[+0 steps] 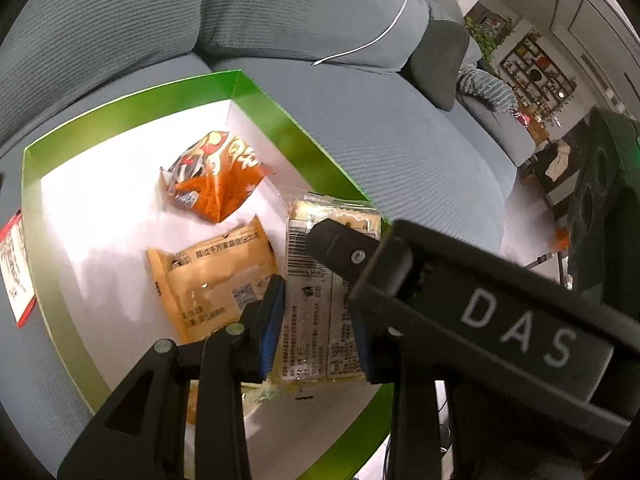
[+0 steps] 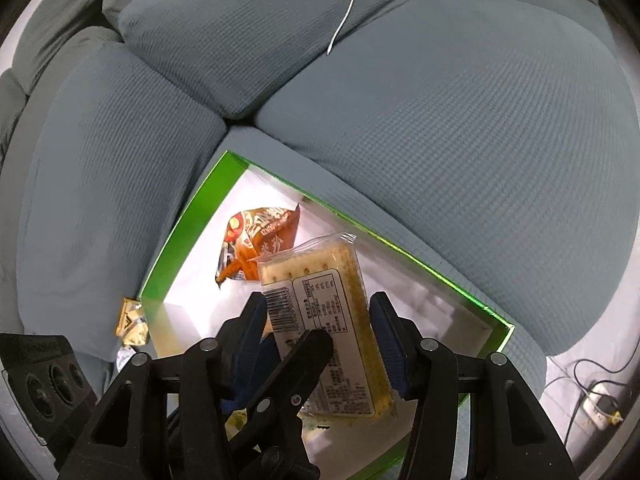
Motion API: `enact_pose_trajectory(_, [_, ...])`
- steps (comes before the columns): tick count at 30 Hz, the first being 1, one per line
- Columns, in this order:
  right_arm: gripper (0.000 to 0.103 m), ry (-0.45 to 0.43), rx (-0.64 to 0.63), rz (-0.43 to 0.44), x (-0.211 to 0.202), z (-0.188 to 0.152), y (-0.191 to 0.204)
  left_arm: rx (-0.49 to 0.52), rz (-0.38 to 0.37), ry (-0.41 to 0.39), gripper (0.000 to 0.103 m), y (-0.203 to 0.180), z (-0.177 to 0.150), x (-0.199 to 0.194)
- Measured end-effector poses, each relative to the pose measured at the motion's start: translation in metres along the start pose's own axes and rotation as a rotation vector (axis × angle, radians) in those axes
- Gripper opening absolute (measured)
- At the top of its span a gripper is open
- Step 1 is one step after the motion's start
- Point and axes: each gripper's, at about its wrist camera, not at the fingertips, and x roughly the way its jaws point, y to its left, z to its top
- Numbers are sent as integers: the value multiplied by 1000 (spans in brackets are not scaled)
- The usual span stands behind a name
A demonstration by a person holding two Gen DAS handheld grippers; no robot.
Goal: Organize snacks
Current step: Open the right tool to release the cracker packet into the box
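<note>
Right wrist view, cracker pack (image 2: 324,328) gripped between right hand-held gripper (image 2: 320,344) pads over green box (image 2: 168,248) on grey sofa (image 2: 440,120), left hand-held gripper (image 1: 316,320) jaws narrowly parted around same pack, orange snack bag (image 1: 216,176) at eleven o'clock.

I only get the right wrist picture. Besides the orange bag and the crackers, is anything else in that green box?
Observer: Yes. A tan packet lies flat in the green box, beside the cracker pack.
Operator: Anything outside the box that I miss?
Observer: A red-bordered label sits just outside one wall. I cannot tell whether it is stuck to the box.
Operator: What's beyond the sofa?
Observer: A room with a wall shelf of small items and leafy plants.
</note>
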Motion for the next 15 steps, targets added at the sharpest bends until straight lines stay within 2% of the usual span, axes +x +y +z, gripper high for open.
enact_pose_trajectory(4, [58, -10, -44, -25, -1, -1, 12, -1, 23, -40, 32, 3, -5, -16])
enact_pose_trajectory(6, [63, -24, -77, -5, -5, -5, 19, -18, 22, -59, 34, 9, -6, -23])
enact_pose_trajectory(10, [73, -102, -127, 0, -20, -13, 32, -34, 50, -93, 53, 18, -9, -45])
enact_pose_trajectory(12, [82, -158, -167, 6, -28, -18, 43, -31, 102, -151, 54, 26, -14, -66])
enact_pose_trajectory(15, [87, -236, -224, 22, -37, -27, 61, -55, 161, -228, 67, 50, -26, -100])
